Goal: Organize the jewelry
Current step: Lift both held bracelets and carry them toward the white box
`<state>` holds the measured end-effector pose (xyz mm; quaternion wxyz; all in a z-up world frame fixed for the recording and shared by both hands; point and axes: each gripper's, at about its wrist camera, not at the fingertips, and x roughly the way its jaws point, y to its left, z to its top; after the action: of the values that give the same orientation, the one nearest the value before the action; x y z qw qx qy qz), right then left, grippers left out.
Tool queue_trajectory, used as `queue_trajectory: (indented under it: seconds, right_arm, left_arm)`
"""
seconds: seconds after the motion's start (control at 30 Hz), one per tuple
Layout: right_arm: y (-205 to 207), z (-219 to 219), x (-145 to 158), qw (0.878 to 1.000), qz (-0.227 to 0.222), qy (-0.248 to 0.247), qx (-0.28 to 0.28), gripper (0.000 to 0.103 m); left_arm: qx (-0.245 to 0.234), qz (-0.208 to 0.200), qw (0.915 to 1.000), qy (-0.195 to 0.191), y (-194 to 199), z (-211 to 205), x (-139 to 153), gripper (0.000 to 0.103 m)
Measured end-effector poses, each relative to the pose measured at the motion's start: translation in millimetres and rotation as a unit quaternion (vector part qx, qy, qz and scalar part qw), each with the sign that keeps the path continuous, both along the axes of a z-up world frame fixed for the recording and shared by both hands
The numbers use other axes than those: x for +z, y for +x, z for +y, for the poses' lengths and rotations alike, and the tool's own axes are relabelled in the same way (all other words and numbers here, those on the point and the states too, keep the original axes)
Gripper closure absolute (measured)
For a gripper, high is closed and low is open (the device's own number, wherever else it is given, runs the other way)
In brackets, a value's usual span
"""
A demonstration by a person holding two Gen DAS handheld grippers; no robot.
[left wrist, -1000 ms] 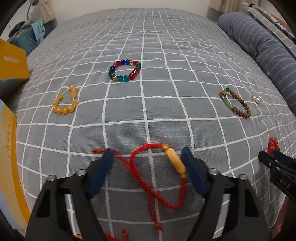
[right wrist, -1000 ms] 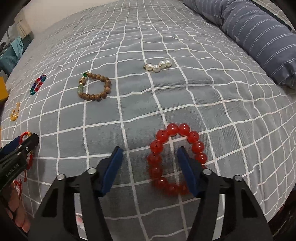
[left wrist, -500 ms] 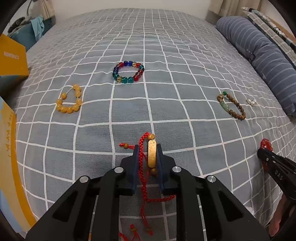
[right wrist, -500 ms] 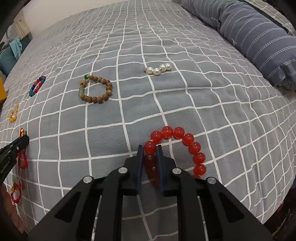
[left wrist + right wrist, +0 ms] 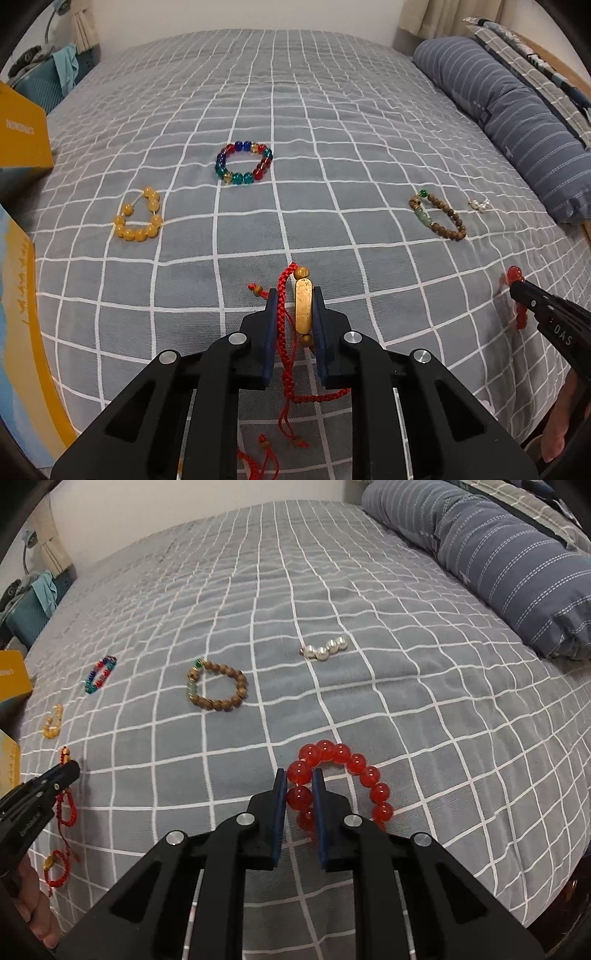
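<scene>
My left gripper (image 5: 294, 297) is shut on a red cord bracelet (image 5: 289, 354) with a gold bar charm, near the front of the grey checked bed; its cord tails hang below the jaws. My right gripper (image 5: 299, 775) is shut on a red bead bracelet (image 5: 349, 764), whose loop hangs out to the right. Lying on the bed are a multicoloured bead bracelet (image 5: 243, 162), a yellow bead bracelet (image 5: 138, 219), a brown wooden bead bracelet (image 5: 218, 690) and a short pearl string (image 5: 325, 648).
A yellow box (image 5: 22, 136) stands at the left edge of the bed, with a yellow-edged book or box (image 5: 22, 332) nearer. A blue striped bolster (image 5: 517, 118) lies along the right side. A second red cord piece (image 5: 55, 871) lies near the front left.
Both grippers went from open around their bracelets to shut on them. Both now hold them pinched, with the view a little higher above the bed.
</scene>
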<state>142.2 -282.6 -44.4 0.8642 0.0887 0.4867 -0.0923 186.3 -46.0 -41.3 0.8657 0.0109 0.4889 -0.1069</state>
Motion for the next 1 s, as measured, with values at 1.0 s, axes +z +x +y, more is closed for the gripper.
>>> queue_trajectory:
  seconds: [1.0]
  right_arm:
    - [-29.1, 39.3, 54.0, 0.994, -0.107, -0.006, 0.039, 0.090]
  left_arm:
    - [0.005, -0.085, 0.9964, -0.003, -31.8, 11.1, 58.1, 0.086]
